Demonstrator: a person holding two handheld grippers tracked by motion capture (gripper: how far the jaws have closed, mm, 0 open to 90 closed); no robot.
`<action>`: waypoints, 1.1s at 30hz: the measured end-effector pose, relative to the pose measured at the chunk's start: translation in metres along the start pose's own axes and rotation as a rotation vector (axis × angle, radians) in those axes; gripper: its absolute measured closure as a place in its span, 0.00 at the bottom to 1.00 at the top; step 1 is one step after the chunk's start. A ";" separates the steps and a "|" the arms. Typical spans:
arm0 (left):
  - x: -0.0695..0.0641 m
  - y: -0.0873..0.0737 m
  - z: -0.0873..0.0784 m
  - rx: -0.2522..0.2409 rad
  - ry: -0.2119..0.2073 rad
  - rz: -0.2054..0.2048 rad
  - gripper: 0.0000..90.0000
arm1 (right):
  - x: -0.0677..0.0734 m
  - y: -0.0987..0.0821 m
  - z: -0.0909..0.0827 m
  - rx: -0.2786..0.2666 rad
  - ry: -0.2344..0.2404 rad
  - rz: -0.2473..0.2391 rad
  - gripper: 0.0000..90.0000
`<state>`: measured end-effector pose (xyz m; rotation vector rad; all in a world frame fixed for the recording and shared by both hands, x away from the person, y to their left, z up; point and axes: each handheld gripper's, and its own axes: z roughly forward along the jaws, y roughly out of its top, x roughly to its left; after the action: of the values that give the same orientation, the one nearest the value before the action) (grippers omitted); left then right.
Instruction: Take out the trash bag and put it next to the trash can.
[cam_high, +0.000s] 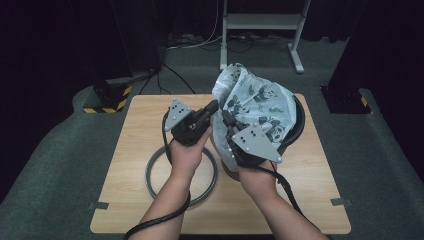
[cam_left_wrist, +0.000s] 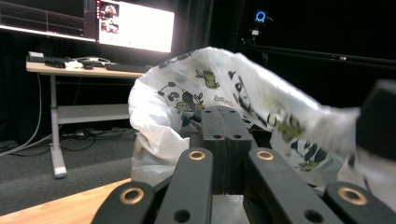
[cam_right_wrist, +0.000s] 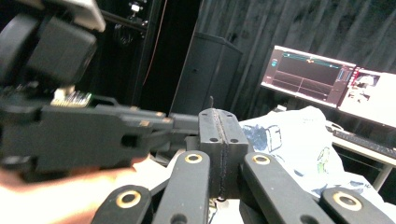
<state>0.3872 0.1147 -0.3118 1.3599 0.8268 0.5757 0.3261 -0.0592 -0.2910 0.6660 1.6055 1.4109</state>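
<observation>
Bag (cam_high: 257, 107), white with panda print, sits bunched over a black bin (cam_high: 298, 125) at the table's (cam_high: 140, 150) far right, its top puffed up and not seated on the rim. The left gripper (cam_high: 214, 107) and right gripper (cam_high: 226, 119) meet at the bag's near edge. In both gripper views the jaws stand pressed together; whether any film is pinched between them I cannot tell.

The step looks like lining the bin. Next, the 2 grippers likely need to catch the edge, spread it and draw it over the rim.

The high view shows a grey ring (cam_high: 152, 170) lying beside the bin; the left gripper view shows the bag's (cam_left_wrist: 187, 102) open mouth.
</observation>
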 end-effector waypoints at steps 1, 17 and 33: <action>0.000 0.000 0.000 -0.001 -0.001 -0.004 1.00 | 0.002 -0.002 -0.001 0.004 0.006 -0.004 1.00; 0.000 0.017 -0.007 0.002 -0.004 -0.012 0.73 | 0.021 -0.030 -0.006 0.085 0.052 -0.027 1.00; 0.005 0.014 0.020 0.252 -0.019 -0.085 0.52 | 0.025 -0.043 -0.005 0.104 0.057 -0.047 1.00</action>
<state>0.4076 0.1089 -0.2989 1.5478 0.9615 0.4008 0.3166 -0.0496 -0.3392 0.6493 1.7375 1.3300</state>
